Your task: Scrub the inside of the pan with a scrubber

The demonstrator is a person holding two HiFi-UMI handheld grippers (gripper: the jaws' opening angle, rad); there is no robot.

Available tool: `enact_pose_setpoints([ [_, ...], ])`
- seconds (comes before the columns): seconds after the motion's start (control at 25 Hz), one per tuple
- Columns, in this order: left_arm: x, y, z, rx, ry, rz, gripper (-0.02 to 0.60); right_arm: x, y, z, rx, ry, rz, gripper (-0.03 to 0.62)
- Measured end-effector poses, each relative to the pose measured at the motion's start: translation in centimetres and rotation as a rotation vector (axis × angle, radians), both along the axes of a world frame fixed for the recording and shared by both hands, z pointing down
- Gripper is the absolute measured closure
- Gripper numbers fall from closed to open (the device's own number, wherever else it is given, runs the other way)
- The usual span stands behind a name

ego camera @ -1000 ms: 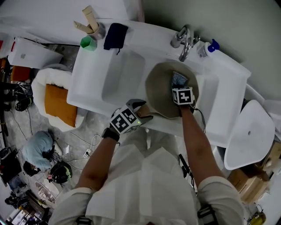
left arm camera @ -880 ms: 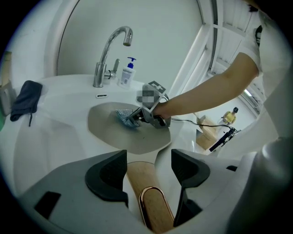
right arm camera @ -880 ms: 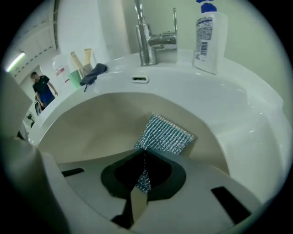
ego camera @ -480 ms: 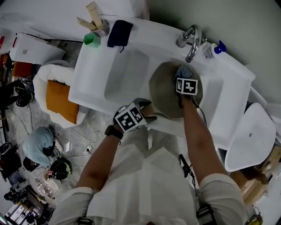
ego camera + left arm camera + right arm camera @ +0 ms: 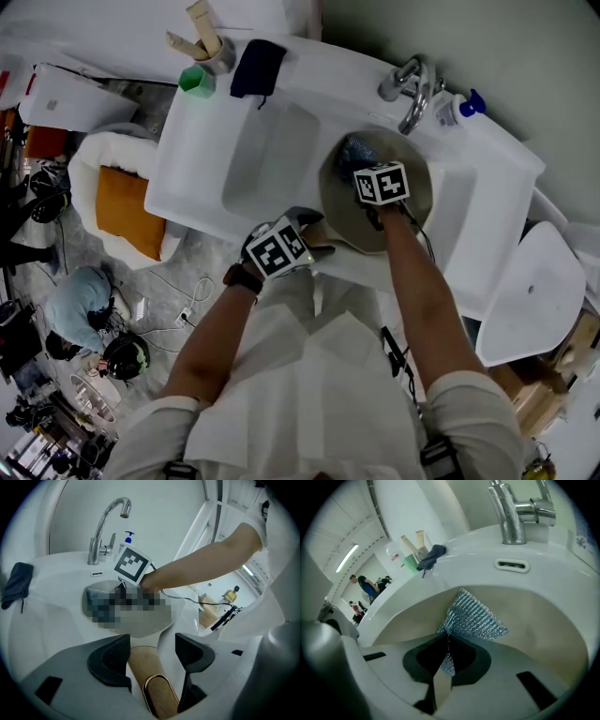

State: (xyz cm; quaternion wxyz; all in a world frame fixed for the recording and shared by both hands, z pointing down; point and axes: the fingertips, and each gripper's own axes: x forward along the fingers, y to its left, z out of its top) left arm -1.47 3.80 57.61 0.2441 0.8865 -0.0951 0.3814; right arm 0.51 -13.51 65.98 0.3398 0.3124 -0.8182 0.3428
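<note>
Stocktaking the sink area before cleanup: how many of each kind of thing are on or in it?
Pan: 1
Scrubber: 1
Faucet: 1
Soap bottle: 1
Green cup: 1
Dark cloth: 1
Holder of wooden pieces: 1
Total: 7

Head view: dim, greyish, soft even light.
Gripper views: fisheye bend, dark vignetted corners.
Strip light (image 5: 347, 557): glowing overhead.
Faucet (image 5: 513, 513): glinting.
Pan (image 5: 543, 625): matte, softly lit.

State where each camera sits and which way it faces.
Head view: on the head, steeply down at the sink; both arms show.
Left gripper view: on the left gripper, toward the faucet; jaws around the pan handle, right arm.
Right gripper view: on the right gripper, into the pan; jaws pinch the scrubber.
Both gripper views share the faucet.
</note>
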Motion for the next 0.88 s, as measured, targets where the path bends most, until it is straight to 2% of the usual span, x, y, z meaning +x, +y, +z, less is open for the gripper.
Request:
enact_pose_setpoints([
  [0.28,0.0,0.0,0.0,0.001,-0.001,0.002,0.273,-2.7,4.6,-1.0,-0.139,-0.108,-0.176,0.579],
  [0.52,-0.1,0.1,-0.1,-0.002,0.001,0.006,0.273,-3.3,8.7,-2.2,-0.282,-0.183,-0.316,0.579],
  [0.72,-0.1,0.1,-0.1,0.001,-0.002,0.013,0.273,-2.4,12.2,-3.0,-0.389,-0.186,-0.454,0.579],
  [0.88,-0.1,0.1,0.0,-0.001,-0.002,0.016,0.273,-1.1,13.9,-2.9,-0.446,-0.172,-0.478,0.579],
])
